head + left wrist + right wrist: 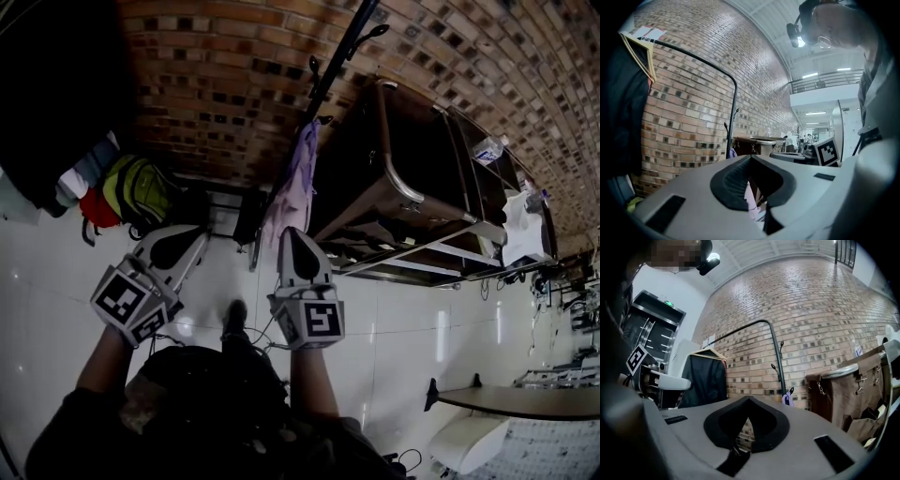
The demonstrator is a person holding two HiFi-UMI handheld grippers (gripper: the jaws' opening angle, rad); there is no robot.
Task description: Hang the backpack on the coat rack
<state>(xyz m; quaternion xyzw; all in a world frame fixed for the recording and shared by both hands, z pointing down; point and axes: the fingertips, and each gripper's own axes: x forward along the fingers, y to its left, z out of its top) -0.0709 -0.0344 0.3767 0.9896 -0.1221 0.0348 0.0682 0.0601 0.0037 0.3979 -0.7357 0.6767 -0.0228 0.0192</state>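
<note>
The green-and-yellow backpack (141,192) lies on the floor against the brick wall, beside a red bag (98,208). The black coat rack (323,80) leans up from the floor just right of it, and a purple garment (295,178) hangs from its hooks. My left gripper (192,234) points toward the backpack from a short way off, jaws together and empty. My right gripper (292,232) is level with it, aimed at the rack's foot, shut on nothing. The rack's pole (777,357) stands ahead in the right gripper view, and the same pole (732,122) shows in the left gripper view.
A black coat (705,376) hangs on a wooden hanger at the left. A brown canvas cart (403,178) stands right of the rack, with shelves and bottles behind it. A round table (525,401) is at the lower right. The floor is white tile.
</note>
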